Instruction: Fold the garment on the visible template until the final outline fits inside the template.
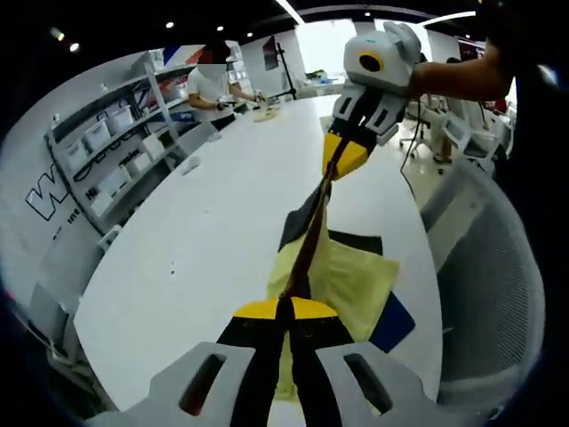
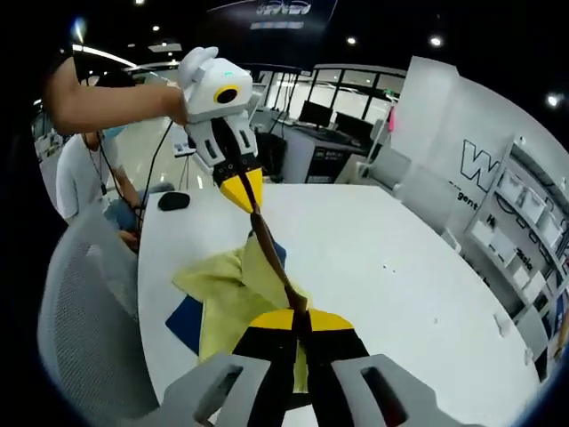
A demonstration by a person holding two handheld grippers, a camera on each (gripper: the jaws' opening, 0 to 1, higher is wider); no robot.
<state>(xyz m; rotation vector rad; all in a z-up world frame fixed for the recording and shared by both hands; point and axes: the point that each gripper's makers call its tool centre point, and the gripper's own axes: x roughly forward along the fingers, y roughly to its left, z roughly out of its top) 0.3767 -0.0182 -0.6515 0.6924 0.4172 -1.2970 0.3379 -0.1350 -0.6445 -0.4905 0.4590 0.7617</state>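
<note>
- Garment: a pale yellow cloth garment [image 1: 351, 276] with a dark brown edge or lining, part lifted off the white oval surface [image 1: 204, 240], part still lying crumpled on it; in the right gripper view the same garment [image 2: 236, 289] shows as a rumpled heap below a taut strip.
- Template: a dark flat sheet [image 1: 391, 325] (blue at one corner, black at others) under the garment, corners peeking out around the yellow cloth; it also shows as a blue corner [image 2: 184, 322] in the right gripper view.
- Left gripper [image 1: 284, 310]: yellow-tipped black fingers pressed together on one end of the dark edge.
- Right gripper [image 2: 298, 320]: fingers likewise clamped on the other end of that edge; it also appears in the left gripper view [image 1: 342, 160], held by a person's bare arm.
- Reason for hold, as judged: the edge is pulled tight between the two grippers, likely to straighten a fold line before laying the cloth over itself.
- Condition of garment: wrinkled, not yet a neat shape; its outline seems to spill past the template on at least one side, so folding appears unfinished.
- Surroundings: a grey mesh chair [image 1: 484, 294] beside the surface; shelving with bins [image 1: 116, 151] along the wall; a person in a white shirt [image 1: 209, 89] at the far end.
</note>
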